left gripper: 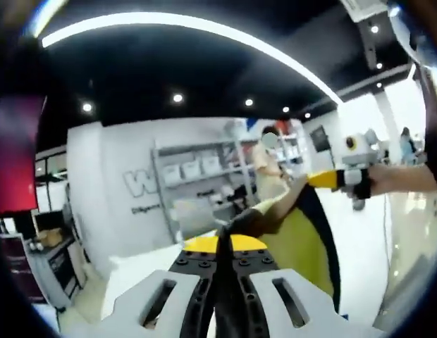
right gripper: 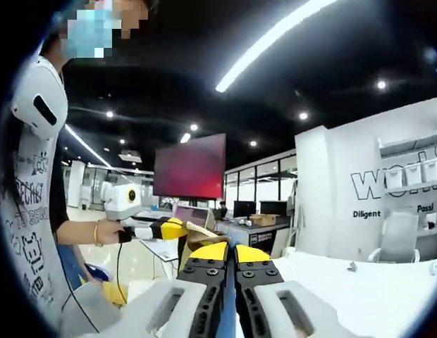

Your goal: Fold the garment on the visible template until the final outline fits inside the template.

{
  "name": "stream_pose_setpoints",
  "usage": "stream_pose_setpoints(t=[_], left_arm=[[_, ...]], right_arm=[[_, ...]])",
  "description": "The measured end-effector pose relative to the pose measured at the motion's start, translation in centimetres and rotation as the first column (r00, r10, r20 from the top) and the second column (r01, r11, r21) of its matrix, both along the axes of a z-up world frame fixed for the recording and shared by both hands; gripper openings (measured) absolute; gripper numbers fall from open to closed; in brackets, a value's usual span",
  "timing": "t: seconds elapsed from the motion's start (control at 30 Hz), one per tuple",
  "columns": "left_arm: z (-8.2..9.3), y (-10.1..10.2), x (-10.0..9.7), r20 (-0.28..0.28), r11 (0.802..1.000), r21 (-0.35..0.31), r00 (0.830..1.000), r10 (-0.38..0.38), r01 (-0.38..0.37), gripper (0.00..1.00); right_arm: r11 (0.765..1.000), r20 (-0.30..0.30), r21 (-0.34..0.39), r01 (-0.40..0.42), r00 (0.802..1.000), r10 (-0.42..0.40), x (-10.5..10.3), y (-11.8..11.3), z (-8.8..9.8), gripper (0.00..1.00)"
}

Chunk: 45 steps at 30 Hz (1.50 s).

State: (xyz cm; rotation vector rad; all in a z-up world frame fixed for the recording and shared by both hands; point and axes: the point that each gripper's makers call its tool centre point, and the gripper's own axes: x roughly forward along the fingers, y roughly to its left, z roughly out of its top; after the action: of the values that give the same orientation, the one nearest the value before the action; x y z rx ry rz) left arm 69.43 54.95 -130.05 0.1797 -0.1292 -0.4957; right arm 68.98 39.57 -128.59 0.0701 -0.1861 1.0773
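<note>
Left gripper view: both hand-held grippers, left (left gripper: 225, 246) and right (left gripper: 324, 180), clamp the yellow-and-black garment (left gripper: 303, 239), stretched aloft above the white surface (left gripper: 144, 271), shelves (left gripper: 204, 183) behind.

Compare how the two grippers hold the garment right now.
The left gripper has dark and yellow garment cloth bunched and trailing from its shut jaws. The right gripper shows just a thin edge of cloth between its shut jaws. Both are raised, with the cloth stretched between them.

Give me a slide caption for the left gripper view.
Left claw and right claw hold the yellow garment raised.
</note>
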Motion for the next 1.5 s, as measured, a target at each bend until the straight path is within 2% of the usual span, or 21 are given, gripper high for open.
stream_pose_setpoints(t=[0.07,0.13,0.17,0.2,0.43,0.47,0.5,0.53,0.57,0.87,1.0,1.07,1.13,1.2,1.27,1.33,1.43,1.5], left_arm=[[-1.2,0.1,0.8,-0.01,0.999,0.034,1.0,0.008,-0.007,0.01],[-1.9,0.2,1.5,-0.01,0.997,0.075,1.0,0.016,-0.016,0.01],[-2.8,0.1,2.4,-0.034,0.997,0.073,0.999,0.026,-0.023,0.01],[-3.1,0.4,3.0,-0.032,0.997,0.074,0.999,0.025,-0.023,0.01],[-3.9,0.1,5.0,-0.048,0.996,0.083,0.998,0.044,-0.04,0.01],[-4.1,0.1,5.5,-0.051,0.995,0.088,0.998,0.047,-0.042,0.01],[-4.4,0.1,6.1,-0.051,0.995,0.09,0.998,0.047,-0.043,0.01],[-4.9,0.1,7.1,-0.053,0.995,0.094,0.997,0.049,-0.044,0.01],[-5.7,-0.1,8.2,-0.065,0.991,0.132,0.997,0.03,-0.021,0.01],[-8.5,0.4,12.4,-0.102,0.984,0.18,0.994,0.033,-0.014,0.01],[-10.8,0.7,14.7,-0.132,0.979,0.202,0.991,0.038,-0.011,0.01],[-11.4,0.8,15.3,-0.142,0.979,0.205,0.989,0.039,-0.009,0.01],[-13.2,1.2,16.8,-0.163,0.973,0.232,0.986,0.031,0.008,0.01],[-14.0,1.3,17.3,-0.183,0.971,0.236,0.983,0.021,0.023,0.01],[-14.7,1.1,17.6,-0.21,0.971,0.235,0.978,0.013,0.038,0.02],[-16.5,1.2,19.3,-0.228,0.967,0.252,0.973,0.015,0.044,0.01],[-18.9,1.8,20.8,-0.242,0.953,0.302,0.969,0.05,0.027,0.01],[-20.2,1.5,21.2,-0.249,0.948,0.318,0.967,0.06,0.023,0.01]], right_arm=[[1.0,-0.016,-0.017,0.015,1.0,-0.015,0.8,0.1,-0.9,0.0],[0.995,-0.016,-0.079,0.054,0.998,-0.055,2.0,0.0,-2.2,0.0],[0.993,-0.021,-0.098,0.06,0.998,-0.062,2.3,0.1,-2.7,0.0],[0.993,-0.026,-0.098,0.061,0.998,-0.064,2.8,0.3,-2.9,0.0],[0.989,-0.035,-0.12,0.084,0.995,-0.088,5.1,0.0,-3.9,0.0],[0.987,-0.041,-0.131,0.094,0.994,-0.1,6.1,-0.1,-4.5,0.0],[0.974,-0.033,-0.185,0.135,0.989,-0.143,7.2,-0.6,-5.4,0.0],[0.968,-0.038,-0.203,0.145,0.987,-0.156,7.6,-0.7,-5.7,0.0],[0.961,-0.036,-0.228,0.158,0.985,-0.171,8.6,-0.6,-6.4,0.0],[0.96,-0.078,-0.229,0.163,0.98,-0.185,12.4,-0.4,-8.8,0.0],[0.956,-0.112,-0.239,0.168,0.974,-0.199,14.8,-0.5,-11.1,0.0],[0.956,-0.121,-0.241,0.167,0.972,-0.2,15.2,-0.4,-11.6,0.0],[0.951,-0.133,-0.256,0.176,0.968,-0.215,16.3,-0.2,-12.9,0.0],[0.945,-0.135,-0.268,0.186,0.964,-0.228,16.8,-0.2,-13.5,0.0],[0.933,-0.135,-0.296,0.202,0.959,-0.251,18.3,0.3,-15.3,0.0],[0.934,-0.146,-0.29,0.209,0.955,-0.259,18.9,0.4,-16.1,0.0],[0.925,-0.17,-0.309,0.221,0.944,-0.282,20.5,0.6,-18.3,0.0],[0.917,-0.163,-0.332,0.222,0.944,-0.287,21.1,0.9,-19.5,0.0]])
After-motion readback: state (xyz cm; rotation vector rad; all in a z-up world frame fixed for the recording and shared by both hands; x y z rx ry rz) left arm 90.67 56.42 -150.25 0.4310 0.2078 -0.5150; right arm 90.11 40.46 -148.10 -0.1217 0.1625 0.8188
